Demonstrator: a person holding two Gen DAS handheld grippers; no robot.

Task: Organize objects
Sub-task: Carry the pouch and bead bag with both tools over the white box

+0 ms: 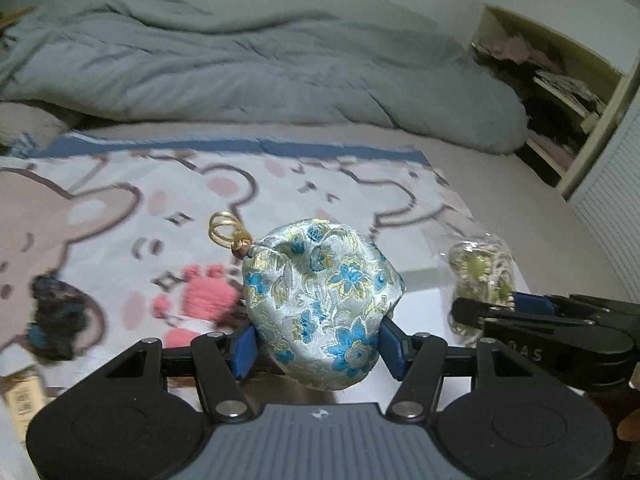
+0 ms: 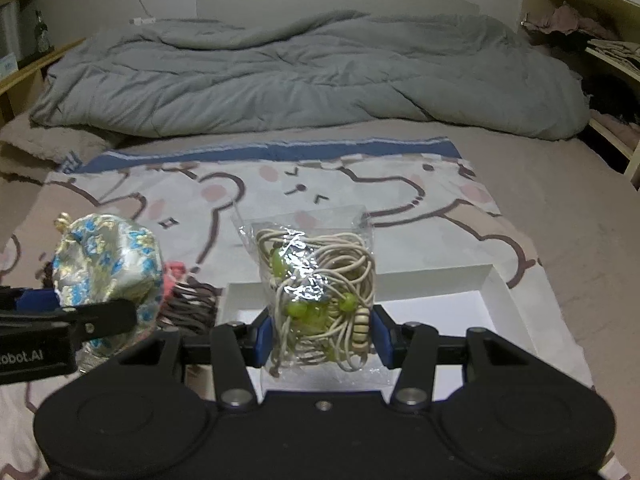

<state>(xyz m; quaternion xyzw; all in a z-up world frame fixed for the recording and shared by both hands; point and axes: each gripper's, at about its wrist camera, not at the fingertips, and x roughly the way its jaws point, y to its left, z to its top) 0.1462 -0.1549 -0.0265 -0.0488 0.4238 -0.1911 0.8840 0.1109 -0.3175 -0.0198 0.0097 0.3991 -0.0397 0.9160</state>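
While both views look across a bed, each is taken in turn below.

Left wrist view
- Left tool [image 1: 318,346]: its blue pads press on both sides of a floral brocade pouch [image 1: 320,300]; the grip is closed on it.
- Pouch: lifted over the cartoon blanket [image 1: 120,208], a gold cord loop [image 1: 222,229] at its 10 o'clock.
- Right tool [image 1: 500,306]: enters at 3 o'clock, clamped on a clear bag of beaded cord [image 1: 480,272].
- Pink plush item [image 1: 204,296]: on the blanket at the pouch's 9 o'clock.
- Grey duvet [image 1: 240,60]: bunched at 12 o'clock.

Right wrist view
- Right tool [image 2: 322,338]: pads grip the bag of beaded cord [image 2: 320,292] from both sides.
- White box [image 2: 496,292]: open, directly beneath and behind the bag.
- Left tool [image 2: 96,312]: at 9 o'clock, holding the pouch [image 2: 108,276].
- Duvet [image 2: 280,76]: at 12 o'clock.
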